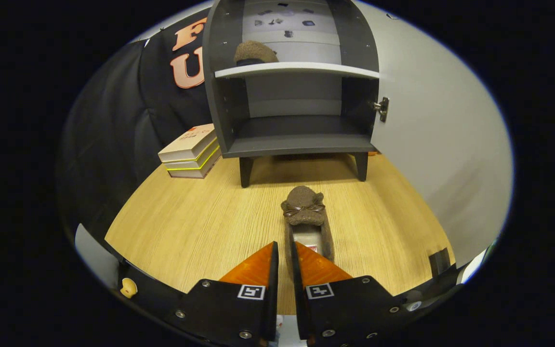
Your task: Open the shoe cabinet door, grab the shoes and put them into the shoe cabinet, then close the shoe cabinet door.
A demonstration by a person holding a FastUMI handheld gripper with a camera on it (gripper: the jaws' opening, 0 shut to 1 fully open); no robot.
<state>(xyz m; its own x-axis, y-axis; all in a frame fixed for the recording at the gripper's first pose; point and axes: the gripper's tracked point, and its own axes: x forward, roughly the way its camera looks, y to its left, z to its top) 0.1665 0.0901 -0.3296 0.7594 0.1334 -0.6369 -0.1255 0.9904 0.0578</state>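
Cabinet [297, 140] door [431, 144] open; slipper [254, 52] shelved, slipper [305, 217] on floor.

A pale wood-grain counter [200, 217] carries everything here. Just ahead of the tongs [284, 258], whose two fingers stand close on either side of its heel wall, a brown fuzzy shoe [305, 219] with a small bow lies on the counter, toe pointing away. Beyond it a dark grey shoe cabinet [297, 106] stands on short legs, its door [431, 144] swung open to the right. Beyond and left of the tongs, beside the cabinet, a stack of books [191, 152] rests flat on the counter.
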